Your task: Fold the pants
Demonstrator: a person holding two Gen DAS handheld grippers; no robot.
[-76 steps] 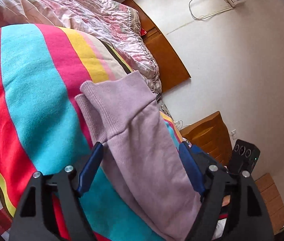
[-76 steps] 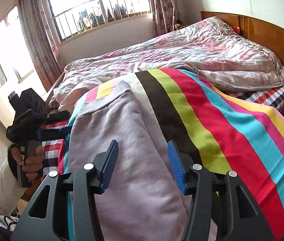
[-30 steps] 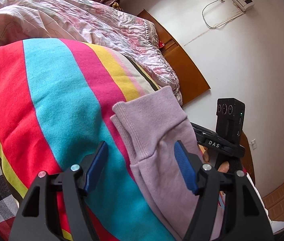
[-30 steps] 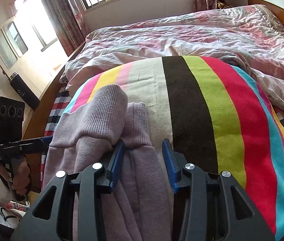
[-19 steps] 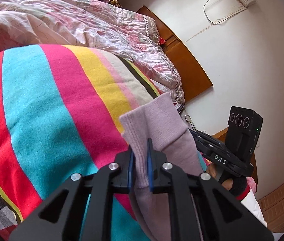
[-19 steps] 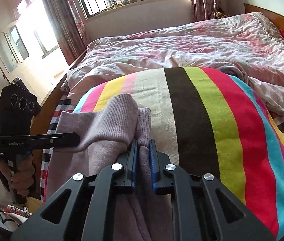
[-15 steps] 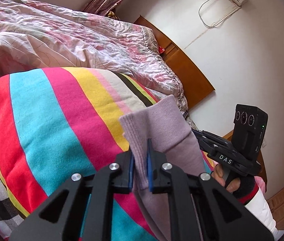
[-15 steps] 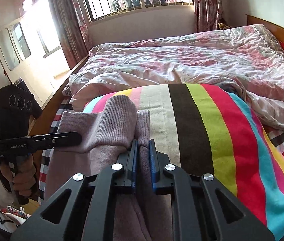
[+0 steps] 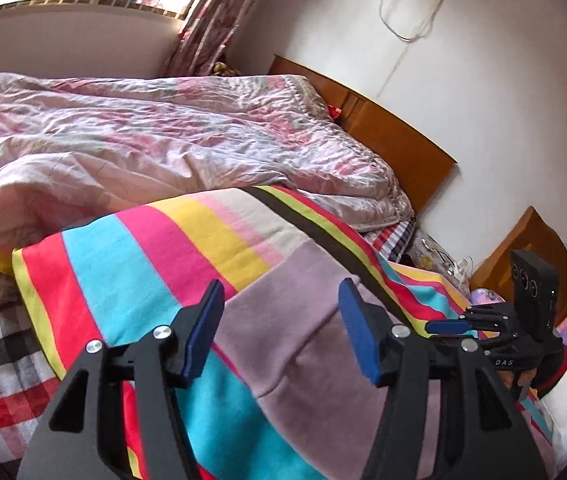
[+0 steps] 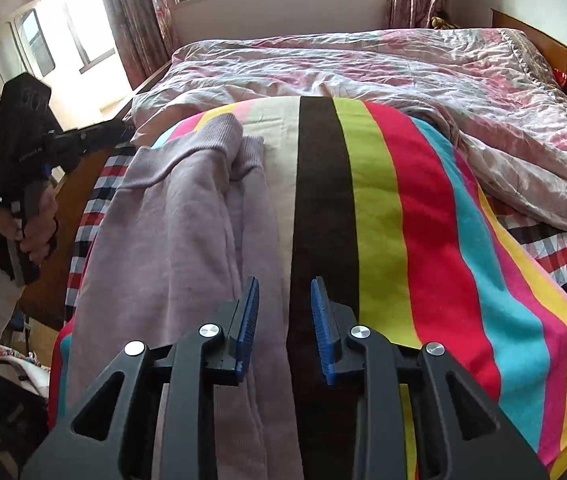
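While the lilac pants (image 10: 171,240) are lying folded lengthwise on the striped blanket (image 10: 435,240), filling the left half of the right wrist frame, the scene is reading left to right as follows.

Right wrist view: at far left, a hand (image 10: 29,228) is holding the left gripper (image 10: 123,132), its tips pointing toward the blanket's far corner; their gap is too foreshortened here to judge. Centre left, the pants' ribbed cuffs are lying at the upper end, one leg stacked on the other. Lower centre, the right gripper (image 10: 285,316) is hanging just above the pants' right edge and the black stripe, blue pads (image 10: 249,320) parted a little, having just been opening, nothing pinched between them. Upper right, a pink quilt (image 10: 463,80) is lying crumpled.

Left wrist view: upper left, the same quilt (image 9: 143,144) is filling the frame. Lower centre, the left gripper (image 9: 279,320) is standing wide, having just been opening, the pants (image 9: 295,320) lying below and clear of its pads. Far right, the right gripper (image 9: 443,326) is showing side-on beside the wooden headboard (image 9: 395,140).
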